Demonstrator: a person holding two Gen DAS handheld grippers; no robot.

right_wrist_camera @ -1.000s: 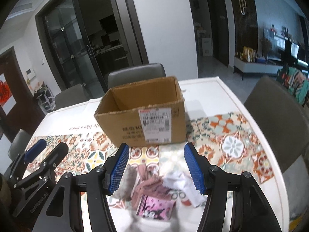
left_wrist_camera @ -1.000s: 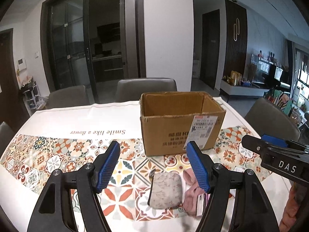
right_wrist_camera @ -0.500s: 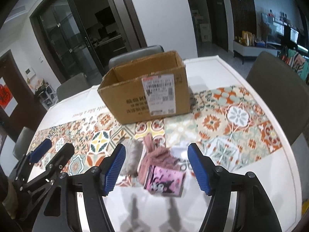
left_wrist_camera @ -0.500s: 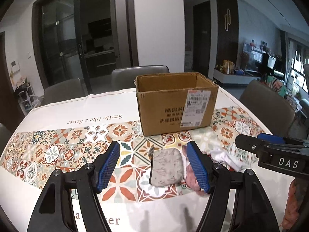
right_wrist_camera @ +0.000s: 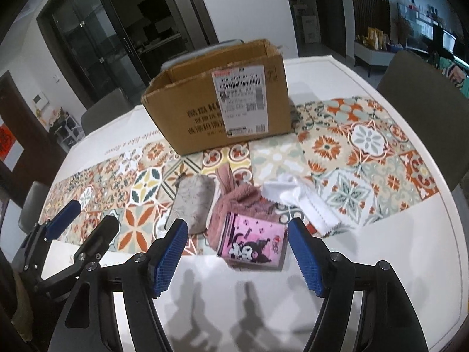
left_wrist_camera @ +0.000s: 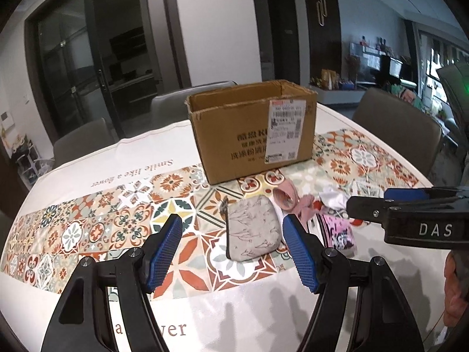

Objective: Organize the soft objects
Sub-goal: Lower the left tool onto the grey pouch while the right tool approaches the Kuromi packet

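Dark glass doors and grey chairs stood behind a white worktop covered by a tiled-pattern cloth printed with "Smile like a flower". An open cardboard box sat on the far half of the cloth, a white shipping label with barcodes on its near face beside dark printed characters too small to read.

Just in front of the box lay the soft things, close together: a grey pouch, a pink fluffy sock with a pink cartoon card across its near end, and a white cloth to their right. The worktop to the left of the pouch and along its near white edge was bare.

The left gripper hung over the near edge with its jaws apart, nothing pressed between them; the pouch showed in the gap, closer to the right-hand pad. The right gripper, marked "DAS" on its side, had just been widening its jaws, and they stood released, framing the card without touching it.
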